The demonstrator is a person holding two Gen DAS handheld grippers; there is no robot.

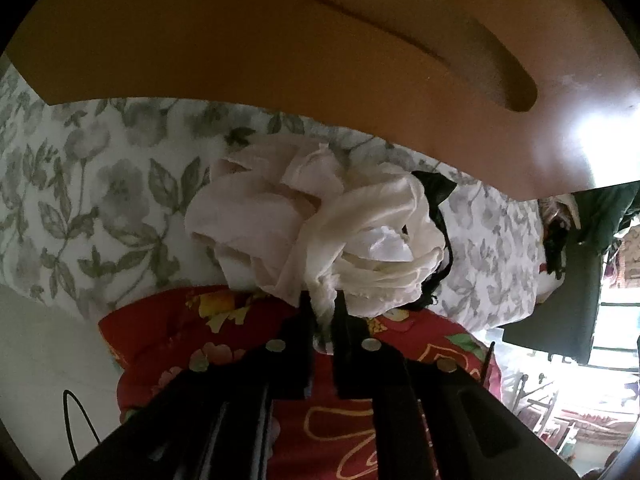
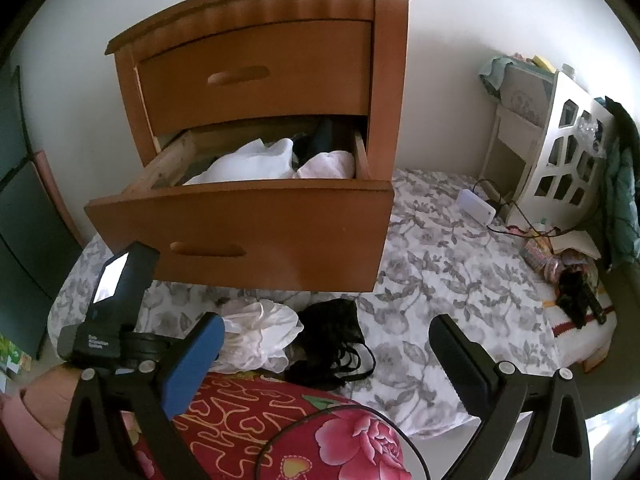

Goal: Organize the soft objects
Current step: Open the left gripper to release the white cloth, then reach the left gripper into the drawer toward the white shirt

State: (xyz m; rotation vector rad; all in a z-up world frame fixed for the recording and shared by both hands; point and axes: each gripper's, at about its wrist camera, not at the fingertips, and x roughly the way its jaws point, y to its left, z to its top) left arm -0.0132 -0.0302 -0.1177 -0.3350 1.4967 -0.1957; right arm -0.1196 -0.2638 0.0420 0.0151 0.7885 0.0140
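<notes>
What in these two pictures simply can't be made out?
- Open drawer, right wrist view: its front panel and the white clothes hide what lies beneath.
- Black garment, left wrist view: mostly hidden behind the white bundle.
- Items by the white shelf: too small.

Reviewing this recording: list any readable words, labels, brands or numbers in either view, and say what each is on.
None can be read with certainty.
Small white lettering on the black device beside the left tool: two lines, too small and blurred to read.
Yellow outlines on the red floral cloth: hearts and loops, not text.
Packaging at the left edge: blurred, unreadable.
</notes>
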